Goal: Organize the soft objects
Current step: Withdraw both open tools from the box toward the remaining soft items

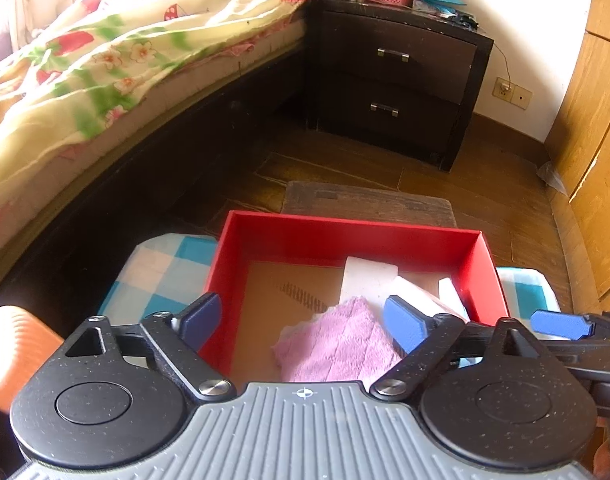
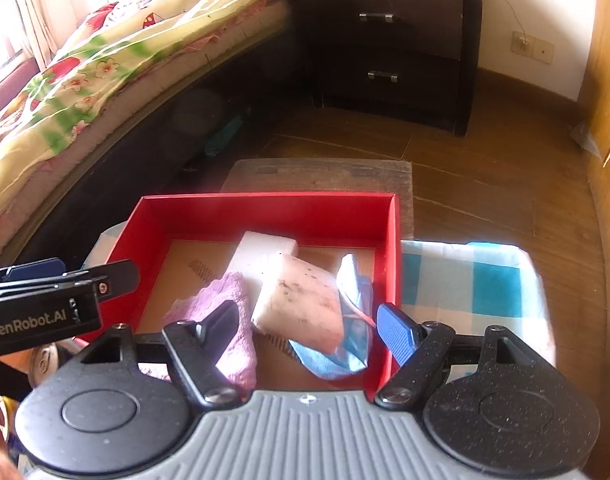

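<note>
While the soft items are sitting inside the red box (image 2: pixel 265 212), a pink cloth (image 2: pixel 233 320), a white foam block (image 2: pixel 265 256), a speckled sponge (image 2: pixel 301 304) and a blue cloth (image 2: pixel 345 344) are lying loosely piled toward its near right corner, so gathering looks largely done and tidying is remaining. Both tools are hovering at the near rim with nothing between their fingers: the left gripper (image 1: pixel 305 320) is spreading wide over the pink cloth, and the right gripper (image 2: pixel 309 328) is spreading wide around the sponge. Bare cardboard is showing at the box's left. A checkered cushion (image 2: pixel 485 280) is supporting the box, leaving open room on the right, with a bed (image 2: pixel 85 80) close on the left.
</note>
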Available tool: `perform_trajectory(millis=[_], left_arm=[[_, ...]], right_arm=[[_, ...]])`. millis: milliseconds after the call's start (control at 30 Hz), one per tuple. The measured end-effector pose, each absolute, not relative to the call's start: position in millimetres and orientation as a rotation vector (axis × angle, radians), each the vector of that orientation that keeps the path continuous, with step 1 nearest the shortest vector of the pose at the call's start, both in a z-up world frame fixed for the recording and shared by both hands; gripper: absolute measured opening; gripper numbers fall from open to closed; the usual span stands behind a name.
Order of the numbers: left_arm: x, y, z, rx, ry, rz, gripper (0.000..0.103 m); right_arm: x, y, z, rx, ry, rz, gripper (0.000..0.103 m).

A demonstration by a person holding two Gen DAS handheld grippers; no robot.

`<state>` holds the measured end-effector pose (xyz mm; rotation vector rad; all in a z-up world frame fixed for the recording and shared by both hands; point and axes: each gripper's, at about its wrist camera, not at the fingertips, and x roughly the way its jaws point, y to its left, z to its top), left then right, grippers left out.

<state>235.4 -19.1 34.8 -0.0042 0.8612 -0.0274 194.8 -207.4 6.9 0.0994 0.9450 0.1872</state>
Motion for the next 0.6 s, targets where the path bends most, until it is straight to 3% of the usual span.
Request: perform_trajectory(millis=[600], left_arm=[[171,-16,31,-0.043,0.991,-0.073,0.088]], right_arm=[[115,-213,35,0.007,0.971,0.227,0.057]])
